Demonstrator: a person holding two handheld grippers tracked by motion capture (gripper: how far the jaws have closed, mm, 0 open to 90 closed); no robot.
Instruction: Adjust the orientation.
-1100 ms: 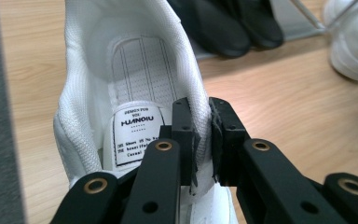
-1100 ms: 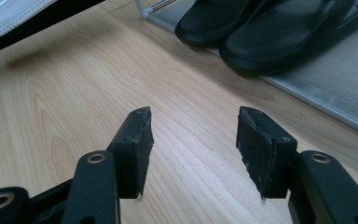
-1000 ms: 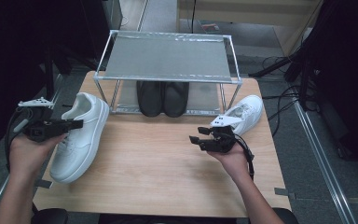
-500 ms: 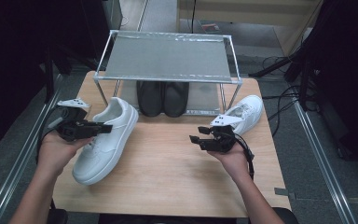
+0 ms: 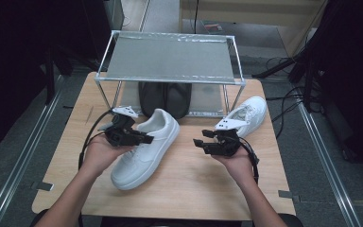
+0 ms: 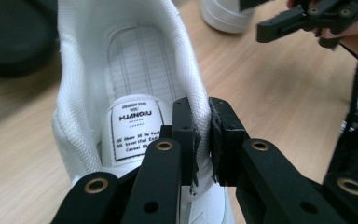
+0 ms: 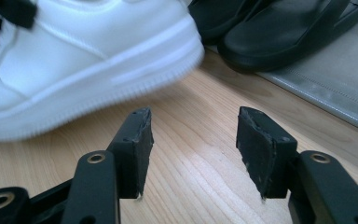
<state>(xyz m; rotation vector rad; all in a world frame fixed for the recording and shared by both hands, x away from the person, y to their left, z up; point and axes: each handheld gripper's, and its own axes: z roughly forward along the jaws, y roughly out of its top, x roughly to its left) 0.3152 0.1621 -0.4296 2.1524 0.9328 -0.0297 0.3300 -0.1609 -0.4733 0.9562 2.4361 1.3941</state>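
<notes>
A white sneaker (image 5: 144,151) lies slantwise on the wooden table (image 5: 194,189), toe toward the person. My left gripper (image 5: 147,139) is shut on the side wall of its collar. In the left gripper view the pads pinch that white wall (image 6: 204,126) beside the insole label (image 6: 133,123). My right gripper (image 5: 199,143) hovers at mid-table, jaws open with nothing between them (image 7: 193,135), pointing at the sneaker's side (image 7: 74,60), which is blurred. The second white sneaker (image 5: 248,113) rests behind the right hand.
A metal rack (image 5: 170,59) stands at the table's back, with a pair of black shoes (image 5: 165,97) on the floor of the rack under its shelf. Cables trail from both grippers. Bare wood lies between the two hands and in front of them.
The left hand has carried the white sneaker to the right, from the table's left edge toward the middle. The right gripper has stayed where it was.
</notes>
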